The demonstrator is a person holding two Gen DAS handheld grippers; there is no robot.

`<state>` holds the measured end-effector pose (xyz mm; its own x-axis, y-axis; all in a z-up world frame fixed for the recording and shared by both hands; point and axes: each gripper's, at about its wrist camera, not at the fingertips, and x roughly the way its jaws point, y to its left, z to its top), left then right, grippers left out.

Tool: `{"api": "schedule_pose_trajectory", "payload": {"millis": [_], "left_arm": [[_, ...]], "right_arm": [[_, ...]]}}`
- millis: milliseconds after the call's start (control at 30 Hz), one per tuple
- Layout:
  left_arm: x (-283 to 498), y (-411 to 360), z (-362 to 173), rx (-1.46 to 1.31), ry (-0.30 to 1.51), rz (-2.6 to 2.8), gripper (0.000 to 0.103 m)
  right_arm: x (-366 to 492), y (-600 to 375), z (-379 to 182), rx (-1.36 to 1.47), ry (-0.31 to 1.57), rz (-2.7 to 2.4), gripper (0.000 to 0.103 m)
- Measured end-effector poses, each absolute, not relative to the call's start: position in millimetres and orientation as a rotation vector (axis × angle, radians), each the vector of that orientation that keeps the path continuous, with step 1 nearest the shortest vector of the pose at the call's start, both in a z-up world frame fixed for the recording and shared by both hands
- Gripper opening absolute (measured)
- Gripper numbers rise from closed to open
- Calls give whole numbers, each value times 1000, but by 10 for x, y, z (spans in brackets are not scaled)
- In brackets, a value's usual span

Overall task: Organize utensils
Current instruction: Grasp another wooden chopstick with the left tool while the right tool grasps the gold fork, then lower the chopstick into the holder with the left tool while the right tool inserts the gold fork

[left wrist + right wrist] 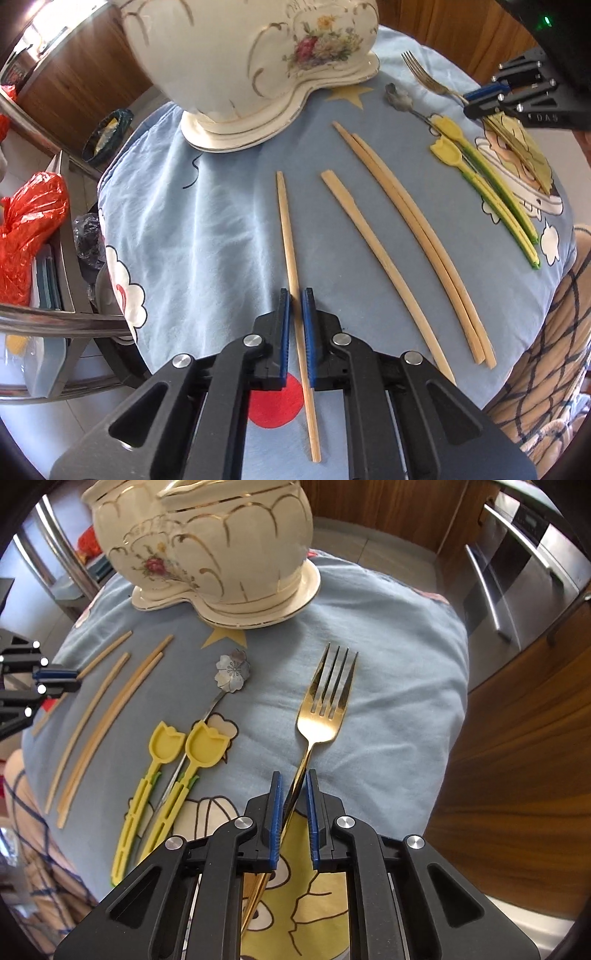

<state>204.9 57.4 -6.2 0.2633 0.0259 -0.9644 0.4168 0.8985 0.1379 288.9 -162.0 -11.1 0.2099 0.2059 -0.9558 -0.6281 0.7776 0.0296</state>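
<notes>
On the blue cartoon cloth [207, 229] lie several wooden chopsticks. My left gripper [295, 291] points down and is shut on the leftmost chopstick [286, 221], whose thin shaft sits between the blue pads. A single chopstick [369, 240] and a pair [417, 221] lie to its right. My right gripper [293, 773] is shut on the handle of a gold fork [325, 709], which crosses slantwise between its pads. Two yellow tulip spoons [166, 746] and a flower-headed spoon [232, 672] lie left of the fork. Each gripper shows in the other's view: right gripper [468, 104], left gripper [78, 680].
A large white floral porcelain vessel [258, 55] stands at the far side of the cloth. A red plastic bag [29, 229] and a metal chair frame [66, 321] are to the left. A steel oven [517, 583] and wooden cabinets are at right. A person's checked clothing [546, 350] borders the near edge.
</notes>
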Motion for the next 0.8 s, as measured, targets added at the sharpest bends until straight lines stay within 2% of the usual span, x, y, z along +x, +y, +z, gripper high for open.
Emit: {"api": "schedule_pose_trajectory", "payload": {"millis": [267,367,800], "left_arm": [[1979,436,-80,500,1271,-247,5],[1883,520,-42,423,1225,-243,5],[1546,963,278,73,944,-196,5]], "right_arm": [[2821,-1736,-127,-325,1167,587,10],[2773,-1863,-124,-245,1131,585,7],[2286,-2248,231,-25,850,618,7]]}}
